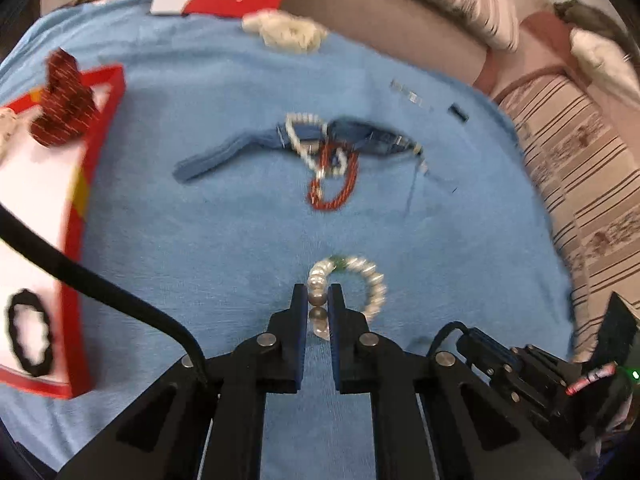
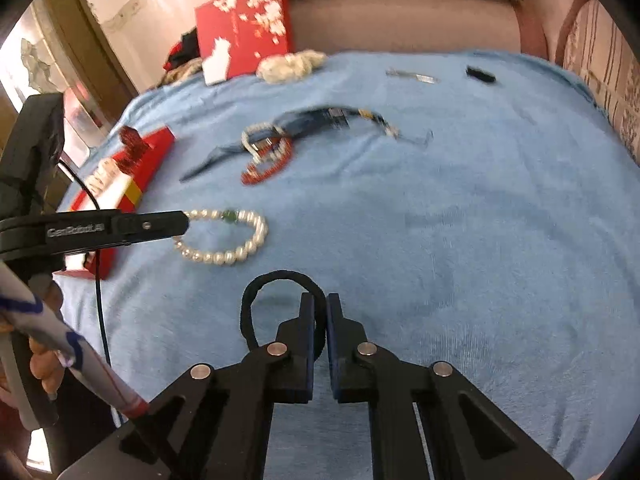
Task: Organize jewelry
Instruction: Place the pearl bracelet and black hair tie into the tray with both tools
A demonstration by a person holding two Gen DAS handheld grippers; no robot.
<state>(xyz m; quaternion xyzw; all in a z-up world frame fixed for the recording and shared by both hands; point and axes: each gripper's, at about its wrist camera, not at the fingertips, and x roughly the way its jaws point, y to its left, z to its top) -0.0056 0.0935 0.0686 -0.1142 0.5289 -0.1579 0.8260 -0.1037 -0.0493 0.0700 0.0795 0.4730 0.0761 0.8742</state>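
My left gripper (image 1: 319,296) is shut on a white pearl bracelet (image 1: 370,280) with a green bead, held just above the blue towel (image 1: 200,240). The right wrist view shows the same bracelet (image 2: 224,256) at the tip of the left gripper (image 2: 182,222). My right gripper (image 2: 320,304) is shut on a black hair tie (image 2: 256,292) whose loop hangs to the left of the fingers. A red open box (image 1: 96,168) with a white inside lies at the left and holds a black hair tie (image 1: 30,332) and a dark red scrunchie (image 1: 64,108).
A tangle of a blue denim band (image 1: 224,156), a pearl strand (image 1: 300,136) and a red bead bracelet (image 1: 336,188) lies mid-towel. A cream scrunchie (image 1: 288,32), a silver clip (image 2: 412,76) and a small black piece (image 2: 480,74) lie farther back. A red lid (image 2: 244,28) leans on the sofa.
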